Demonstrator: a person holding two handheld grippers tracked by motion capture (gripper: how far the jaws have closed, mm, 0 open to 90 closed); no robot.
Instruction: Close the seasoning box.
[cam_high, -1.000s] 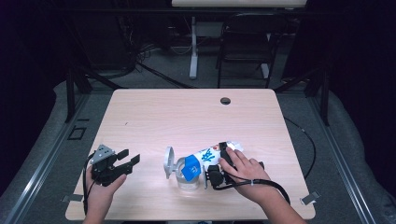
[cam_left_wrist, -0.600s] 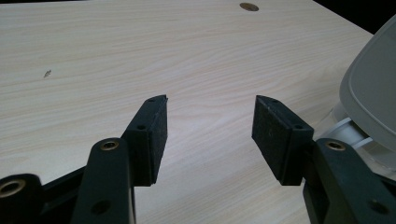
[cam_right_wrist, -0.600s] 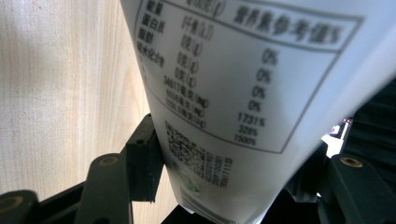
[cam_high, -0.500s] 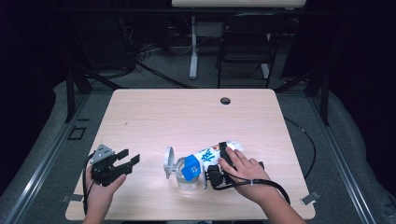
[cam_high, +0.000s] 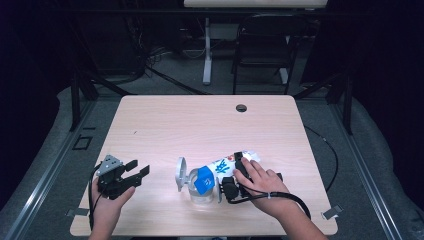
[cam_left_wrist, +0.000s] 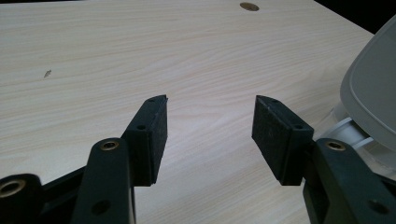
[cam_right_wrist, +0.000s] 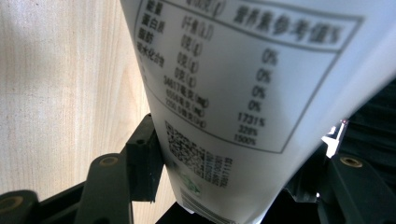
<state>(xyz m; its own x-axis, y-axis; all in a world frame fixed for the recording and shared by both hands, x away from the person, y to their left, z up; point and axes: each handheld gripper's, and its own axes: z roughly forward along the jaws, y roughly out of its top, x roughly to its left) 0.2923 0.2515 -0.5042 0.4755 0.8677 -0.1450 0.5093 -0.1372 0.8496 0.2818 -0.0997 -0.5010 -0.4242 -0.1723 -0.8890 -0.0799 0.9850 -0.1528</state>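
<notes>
One white bag (cam_high: 227, 165) with blue print lies tilted near the table's (cam_high: 200, 125) near edge, right of centre, its blue end (cam_high: 204, 180) dipping over one clear jar (cam_high: 200, 192) just left of it. One grey lid (cam_high: 180, 174) stands on edge at the jar's left, touching it. The right gripper (cam_high: 231, 187) pinches the bag from the right, a hand (cam_high: 262, 182) wrapped over it; in the right gripper view the bag (cam_right_wrist: 243, 93) sits between the two black jaws, pressed by them, and its back shows a printed table of figures and a square code that the high view cannot show. The left gripper (cam_high: 131, 176) rests well apart at the near left, held by the other hand (cam_high: 107, 202), its two jaws spread with nothing between them. The left gripper view looks across bare wood between those jaws (cam_left_wrist: 210, 135), with the grey lid (cam_left_wrist: 373, 93) large at its right edge and one round hole (cam_left_wrist: 249, 6) at the far side. The high view also shows that hole (cam_high: 241, 108), one cable (cam_high: 320, 150) trailing off the right edge, and one chair (cam_high: 260, 55) beyond the table.
</notes>
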